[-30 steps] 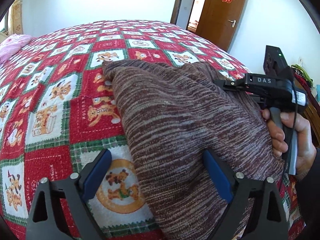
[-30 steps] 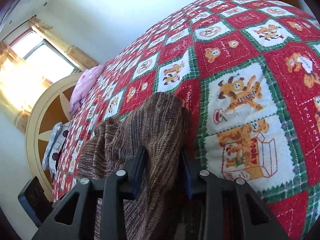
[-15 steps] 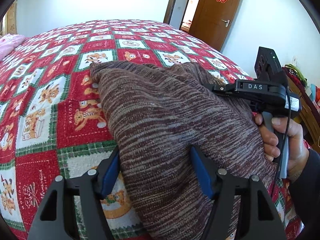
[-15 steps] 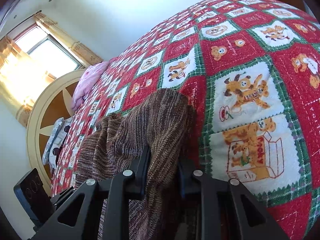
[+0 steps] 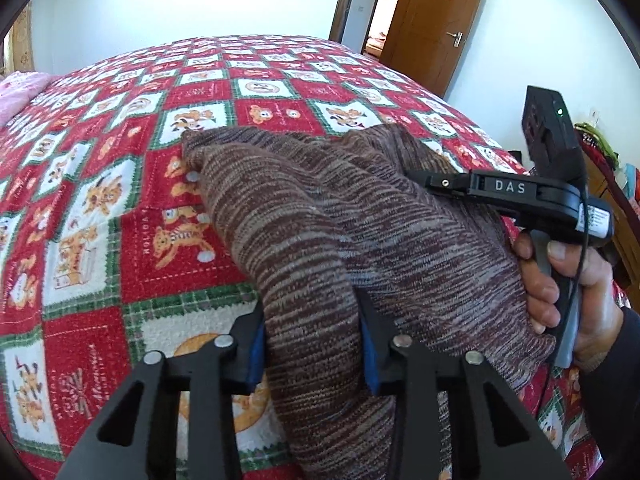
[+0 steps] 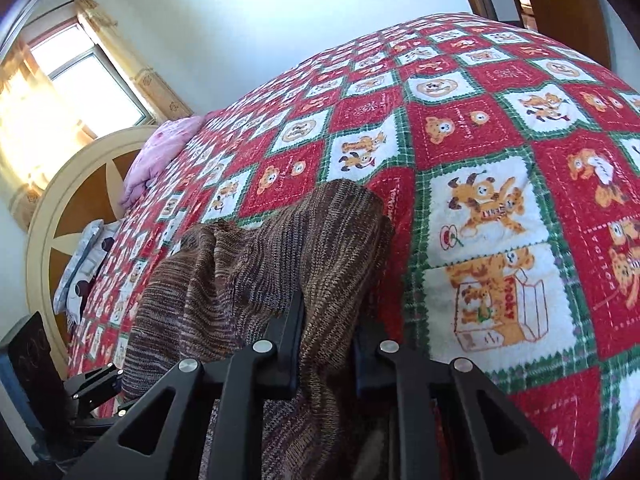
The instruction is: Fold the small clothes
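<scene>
One brown knit garment (image 5: 320, 216) lies at the bed's (image 5: 120, 160) near edge (open quilt toward 12 o'clock); left gripper (image 5: 310, 344) and right gripper (image 6: 326, 344), fingers just closing, each pinch it.

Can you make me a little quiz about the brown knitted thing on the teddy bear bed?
1. True or false: the left gripper has pinched a fold of the brown knit garment.
2. What does the garment lie on? A) a wooden floor B) the red teddy bear blanket C) a chair
3. Which other tool grips the garment's far side?

Key: 1 true, its jaws have just been closing on the fold. 2 B. 3 the right gripper.
</scene>
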Available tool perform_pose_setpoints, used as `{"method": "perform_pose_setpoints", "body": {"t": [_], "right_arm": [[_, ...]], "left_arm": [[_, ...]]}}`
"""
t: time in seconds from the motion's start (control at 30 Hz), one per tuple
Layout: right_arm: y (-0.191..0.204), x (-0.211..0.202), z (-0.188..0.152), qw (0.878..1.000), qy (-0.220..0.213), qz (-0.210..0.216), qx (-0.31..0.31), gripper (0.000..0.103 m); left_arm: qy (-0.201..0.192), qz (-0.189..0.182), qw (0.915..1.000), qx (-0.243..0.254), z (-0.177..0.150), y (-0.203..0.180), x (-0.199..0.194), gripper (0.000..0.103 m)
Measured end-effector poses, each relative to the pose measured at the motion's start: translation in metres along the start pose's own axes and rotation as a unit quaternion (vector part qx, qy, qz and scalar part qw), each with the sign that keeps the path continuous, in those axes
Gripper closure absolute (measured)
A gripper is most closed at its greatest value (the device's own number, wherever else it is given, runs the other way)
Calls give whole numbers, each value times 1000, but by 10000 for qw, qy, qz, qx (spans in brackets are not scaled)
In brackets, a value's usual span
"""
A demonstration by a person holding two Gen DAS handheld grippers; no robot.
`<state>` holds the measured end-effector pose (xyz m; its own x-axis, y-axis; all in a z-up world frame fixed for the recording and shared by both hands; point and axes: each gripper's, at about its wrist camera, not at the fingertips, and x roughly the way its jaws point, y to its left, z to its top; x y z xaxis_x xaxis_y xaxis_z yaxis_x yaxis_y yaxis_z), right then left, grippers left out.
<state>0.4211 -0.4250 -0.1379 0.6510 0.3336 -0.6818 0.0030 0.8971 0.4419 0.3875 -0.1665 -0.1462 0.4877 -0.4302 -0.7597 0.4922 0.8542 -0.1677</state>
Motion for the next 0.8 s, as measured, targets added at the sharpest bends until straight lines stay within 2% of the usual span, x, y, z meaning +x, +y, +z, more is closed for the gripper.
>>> {"method": "perform_pose_setpoints", "body": {"t": [0.17, 0.47, 0.8], "right_arm": [[10, -14, -3, 9999, -51, 142, 5, 85], [47, -36, -16, 9989, -78, 451, -110, 85], [95, -48, -47, 9945, -76, 1024, -208, 85]], "left_arm": [[67, 227, 9996, 141, 1, -5, -10, 72], [247, 312, 9991, 168, -6, -6, -38, 74], [68, 557, 9984, 86, -30, 9, -90, 75]]}}
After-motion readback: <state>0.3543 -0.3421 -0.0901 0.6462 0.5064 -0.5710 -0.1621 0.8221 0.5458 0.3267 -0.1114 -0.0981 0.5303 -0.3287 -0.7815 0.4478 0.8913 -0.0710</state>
